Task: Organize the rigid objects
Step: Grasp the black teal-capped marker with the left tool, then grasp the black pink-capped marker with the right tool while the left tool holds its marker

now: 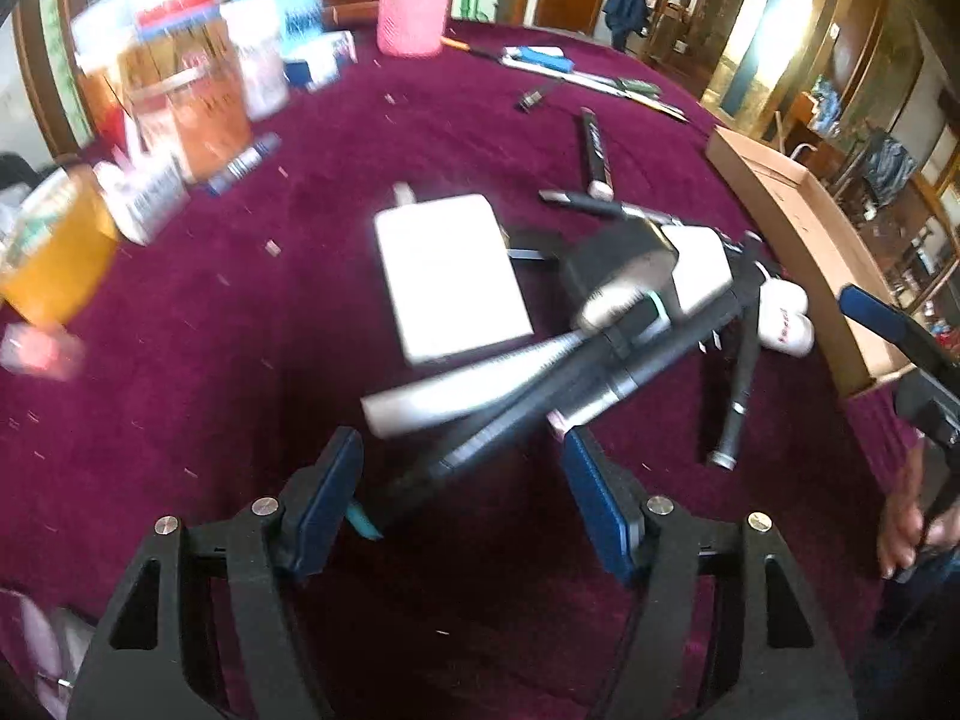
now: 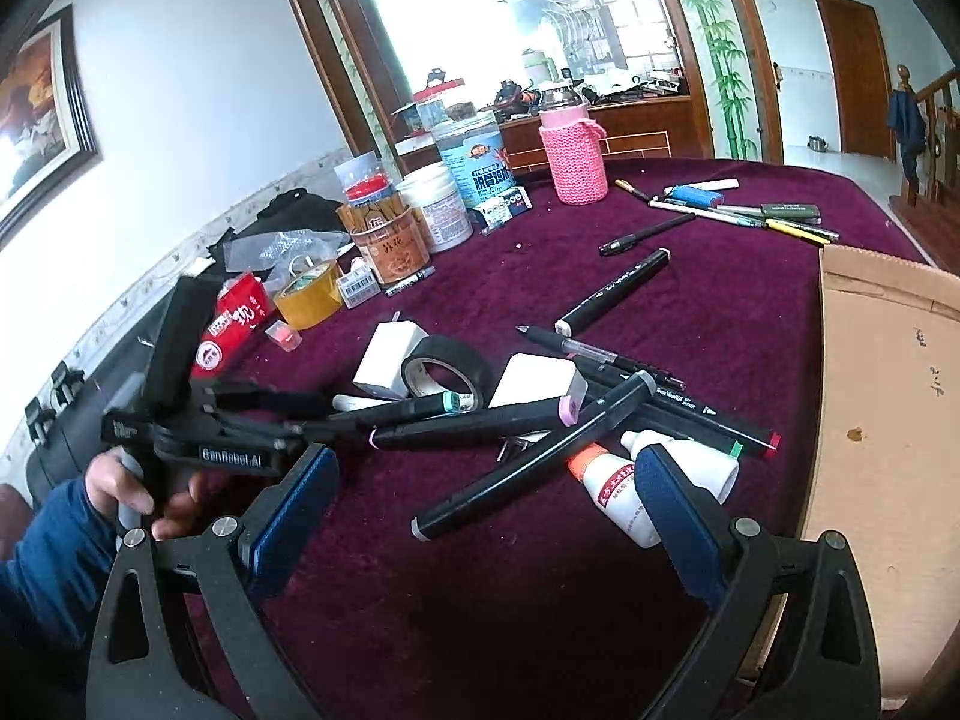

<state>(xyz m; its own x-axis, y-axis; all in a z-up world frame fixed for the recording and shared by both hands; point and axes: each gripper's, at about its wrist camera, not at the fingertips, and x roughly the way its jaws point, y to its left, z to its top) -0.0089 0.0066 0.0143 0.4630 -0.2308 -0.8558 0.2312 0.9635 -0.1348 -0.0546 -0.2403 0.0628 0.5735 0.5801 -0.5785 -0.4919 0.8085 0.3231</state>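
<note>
A pile of black markers lies on the maroon tablecloth with two white charger blocks, a roll of black tape and a white glue bottle. My right gripper is open and empty, just short of the pile. My left gripper is open, its fingers on either side of the near ends of the markers, touching nothing that I can tell. The left wrist view is blurred. A white charger block lies beyond the markers. The left gripper also shows at the left of the right wrist view.
An open cardboard box stands at the table's right edge. Jars, a pink knit-covered bottle, yellow tape and small packets crowd the far left. More pens lie at the far side.
</note>
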